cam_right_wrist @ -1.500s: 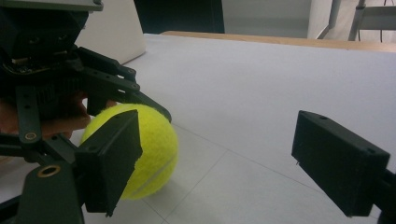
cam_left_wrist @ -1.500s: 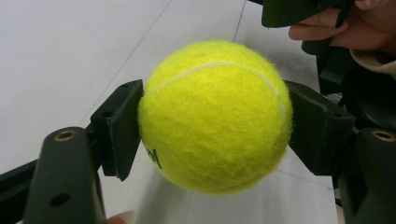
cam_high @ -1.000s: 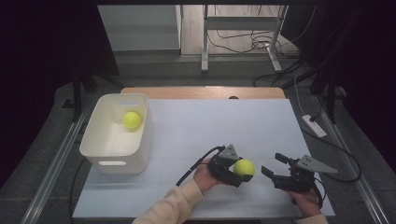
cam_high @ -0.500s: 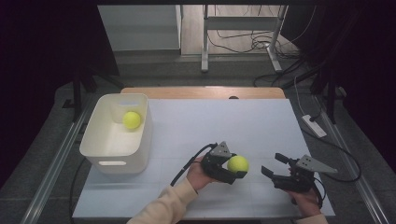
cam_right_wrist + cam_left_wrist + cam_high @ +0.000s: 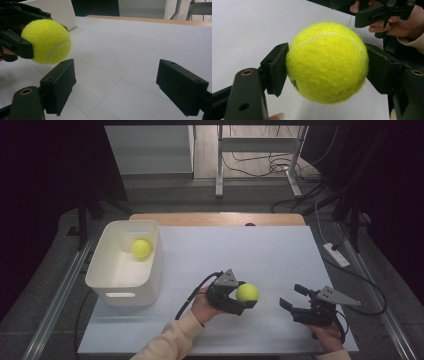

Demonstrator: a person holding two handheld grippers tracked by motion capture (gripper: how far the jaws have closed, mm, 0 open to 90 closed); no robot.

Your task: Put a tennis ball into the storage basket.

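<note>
Both grippers are black. The left gripper (image 5: pixel 244 300) carries a grey three-cornered plate on top and trails a black cable; its jaws end in flat rectangular pads (image 5: pixel 275 68), with brass-ringed holes in the arms behind them. The right gripper (image 5: pixel 291 296) has the same grey plate, block-shaped pads (image 5: pixel 59 86) and a brass-ringed hole. The left forearm wears a cream sleeve (image 5: pixel 170 342).

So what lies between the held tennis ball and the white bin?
In the high view, only bare white table separates the tennis ball, clamped in the left hand-held gripper, from the white bin.
</note>
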